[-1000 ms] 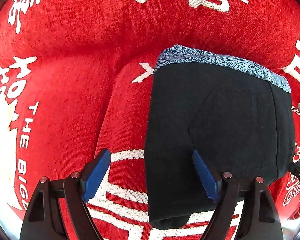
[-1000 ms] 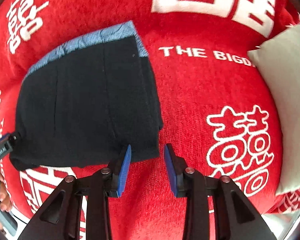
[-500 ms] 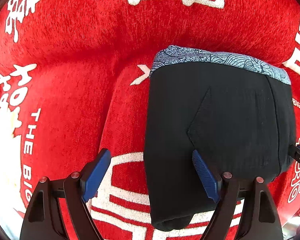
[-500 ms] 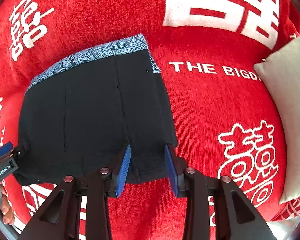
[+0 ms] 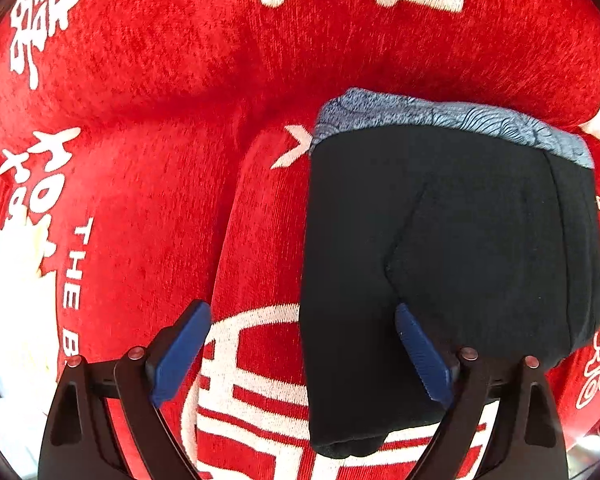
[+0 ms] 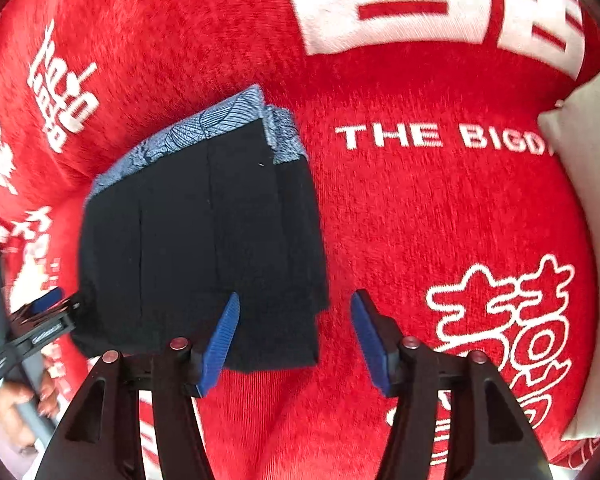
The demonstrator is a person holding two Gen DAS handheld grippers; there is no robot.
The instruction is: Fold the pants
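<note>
The black pants (image 5: pixel 440 264) with a blue patterned waistband (image 5: pixel 440 118) lie folded into a compact rectangle on the red cover. My left gripper (image 5: pixel 300 352) is open, its jaws straddling the pants' near left edge, holding nothing. In the right wrist view the pants (image 6: pixel 204 256) lie left of centre, waistband (image 6: pixel 204 128) at the far end. My right gripper (image 6: pixel 296 340) is open over the pants' near right corner, holding nothing. The left gripper's tip (image 6: pixel 40 320) shows at the pants' left edge.
A red plush cover (image 5: pixel 140 160) with white characters and lettering spreads over the whole surface, with a raised fold left of the pants. A beige cushion (image 6: pixel 592 220) lies at the right edge. The person's hand (image 6: pixel 16 412) shows at lower left.
My right gripper has opened from a narrow gap to wide and shifted right of the pants' corner. The left gripper has stayed open and nearly still.
</note>
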